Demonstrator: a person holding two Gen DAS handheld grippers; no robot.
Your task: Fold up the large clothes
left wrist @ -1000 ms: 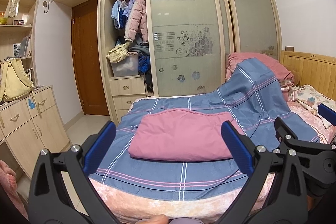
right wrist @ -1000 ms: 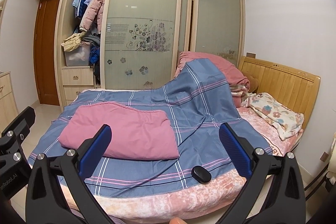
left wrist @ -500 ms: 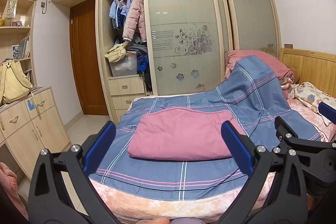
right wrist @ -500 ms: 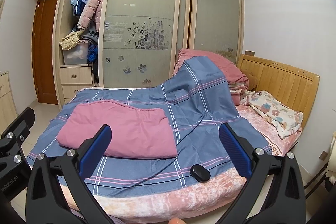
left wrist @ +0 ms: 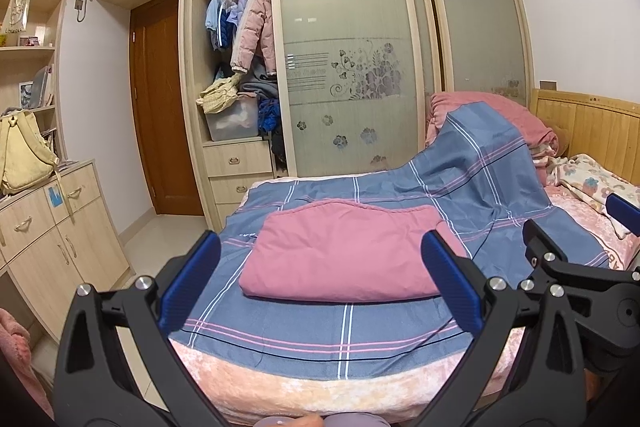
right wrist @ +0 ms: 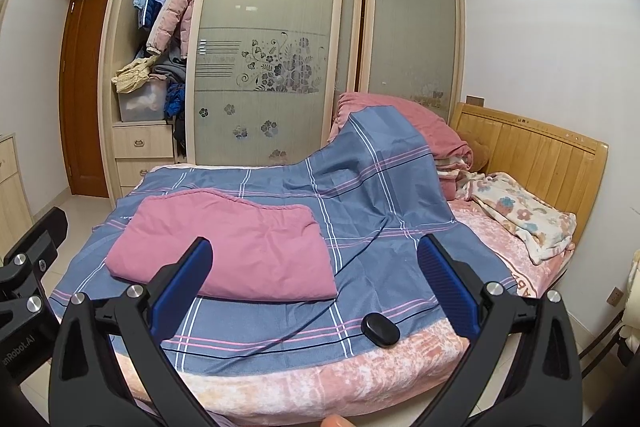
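A pink garment (left wrist: 344, 251) lies folded in a flat rectangle on the blue checked sheet (left wrist: 304, 327) of the bed; it also shows in the right wrist view (right wrist: 236, 247). My left gripper (left wrist: 320, 283) is open and empty, held in the air before the bed's foot edge, short of the garment. My right gripper (right wrist: 316, 287) is open and empty too, beside the left one and equally short of the bed. The right gripper's arm (left wrist: 580, 283) shows at the right of the left wrist view.
A small black oval device (right wrist: 380, 330) lies on the sheet near the front edge. Piled pink bedding (right wrist: 404, 123) and a floral blanket (right wrist: 520, 211) lie by the wooden headboard (right wrist: 540, 155). A wardrobe (left wrist: 340, 67) stands behind, a cabinet (left wrist: 52, 227) at left.
Both grippers have risen and tilted slightly, so the bed sits lower in both views. The garment has not moved and both grippers stay open.
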